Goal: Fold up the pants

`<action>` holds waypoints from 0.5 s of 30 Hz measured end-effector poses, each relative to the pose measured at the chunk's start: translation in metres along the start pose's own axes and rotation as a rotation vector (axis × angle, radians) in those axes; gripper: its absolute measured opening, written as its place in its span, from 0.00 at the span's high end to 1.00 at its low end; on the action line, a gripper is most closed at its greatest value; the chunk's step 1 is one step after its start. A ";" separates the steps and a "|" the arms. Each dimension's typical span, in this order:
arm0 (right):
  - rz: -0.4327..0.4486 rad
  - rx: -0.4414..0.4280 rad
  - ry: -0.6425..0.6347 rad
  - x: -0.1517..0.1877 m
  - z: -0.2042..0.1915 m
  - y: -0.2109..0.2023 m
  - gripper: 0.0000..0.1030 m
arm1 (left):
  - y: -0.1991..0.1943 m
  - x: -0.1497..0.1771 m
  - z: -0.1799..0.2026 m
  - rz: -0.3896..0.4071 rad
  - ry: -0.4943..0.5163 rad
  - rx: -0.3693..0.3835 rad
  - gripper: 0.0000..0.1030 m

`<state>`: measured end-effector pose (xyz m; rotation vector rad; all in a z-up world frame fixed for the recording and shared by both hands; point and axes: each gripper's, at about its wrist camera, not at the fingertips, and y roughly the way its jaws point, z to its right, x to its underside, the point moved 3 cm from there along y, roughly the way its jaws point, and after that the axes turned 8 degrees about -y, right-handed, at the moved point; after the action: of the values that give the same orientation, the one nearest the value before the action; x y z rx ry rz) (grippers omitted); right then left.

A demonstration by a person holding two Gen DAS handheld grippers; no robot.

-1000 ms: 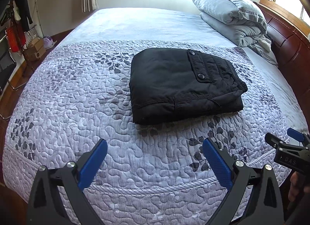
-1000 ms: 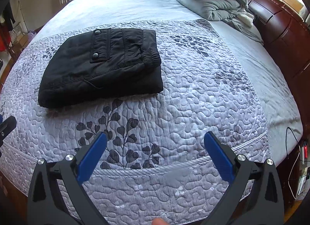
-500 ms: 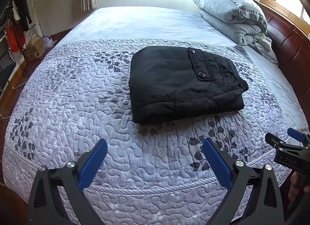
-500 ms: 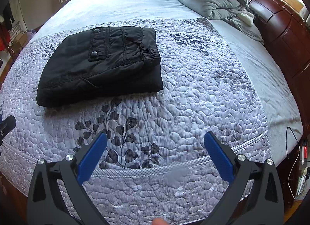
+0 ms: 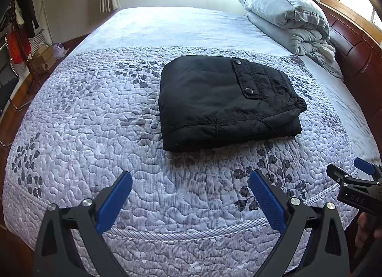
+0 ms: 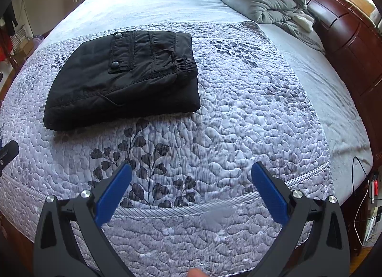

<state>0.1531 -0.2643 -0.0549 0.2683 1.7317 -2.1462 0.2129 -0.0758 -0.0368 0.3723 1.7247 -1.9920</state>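
The black pants [image 5: 224, 100] lie folded into a compact rectangle on the quilted bedspread [image 5: 95, 109], snap pocket flap facing up. They also show in the right wrist view [image 6: 124, 78] at upper left. My left gripper [image 5: 191, 181] is open and empty, held above the quilt short of the pants' near edge. My right gripper [image 6: 191, 176] is open and empty, above the quilt to the right of the pants. The right gripper's tips also show in the left wrist view [image 5: 351, 172] at far right.
A folded grey duvet and pillow [image 5: 286, 16] lie at the head of the bed by the dark wooden headboard [image 6: 346, 28]. A clothes rack and boxes [image 5: 35, 47] stand on the floor at left. A cable and power strip [image 6: 367, 193] hang at right.
Both grippers have drifted back slightly from the pants. The pants lie still and both grippers stay open.
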 end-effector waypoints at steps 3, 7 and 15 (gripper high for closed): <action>-0.003 -0.001 0.000 0.000 0.001 0.002 0.03 | 0.002 0.000 0.001 -0.003 0.004 -0.001 0.04; -0.006 0.001 0.000 0.000 0.001 0.003 0.03 | 0.002 0.000 0.000 -0.008 -0.002 0.012 0.04; -0.016 0.005 0.002 0.001 0.002 0.006 0.03 | 0.000 -0.002 -0.002 0.012 -0.012 0.020 0.04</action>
<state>0.1545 -0.2678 -0.0607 0.2592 1.7353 -2.1624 0.2142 -0.0739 -0.0365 0.3761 1.6929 -2.0005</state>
